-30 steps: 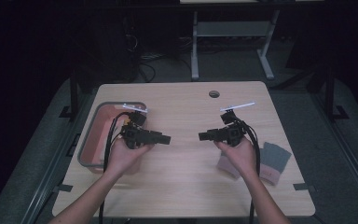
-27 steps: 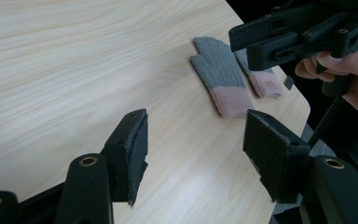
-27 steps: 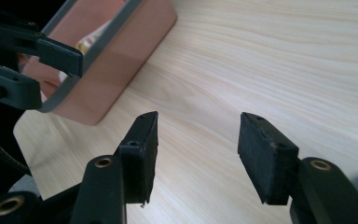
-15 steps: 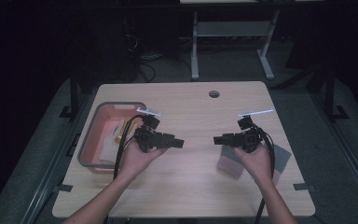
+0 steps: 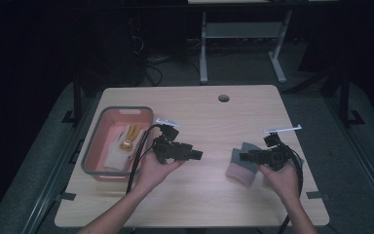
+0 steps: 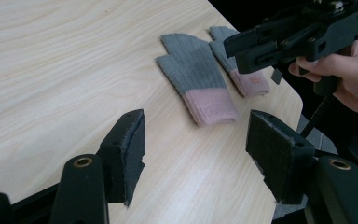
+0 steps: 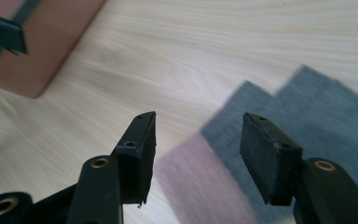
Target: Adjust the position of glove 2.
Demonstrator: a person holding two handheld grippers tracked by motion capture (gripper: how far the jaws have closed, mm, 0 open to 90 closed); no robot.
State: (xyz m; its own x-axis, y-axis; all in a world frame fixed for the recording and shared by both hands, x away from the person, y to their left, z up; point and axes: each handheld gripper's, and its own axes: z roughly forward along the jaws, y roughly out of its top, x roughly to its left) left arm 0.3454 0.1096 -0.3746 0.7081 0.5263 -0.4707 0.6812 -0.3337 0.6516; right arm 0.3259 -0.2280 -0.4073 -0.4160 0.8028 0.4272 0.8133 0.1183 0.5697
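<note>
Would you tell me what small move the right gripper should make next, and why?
Probably lower the right gripper onto the near glove and close on its pink cuff. Its jaws stand open with nothing between them, hovering just above that cuff, and both gloves lie flat on the table.

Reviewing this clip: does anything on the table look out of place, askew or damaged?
Nothing looks damaged or spilled. Two grey gloves with pink cuffs lie flat near the table's right edge, slightly overlapping. Pale gloves sit in the pink bin. Both grippers are empty.
</note>
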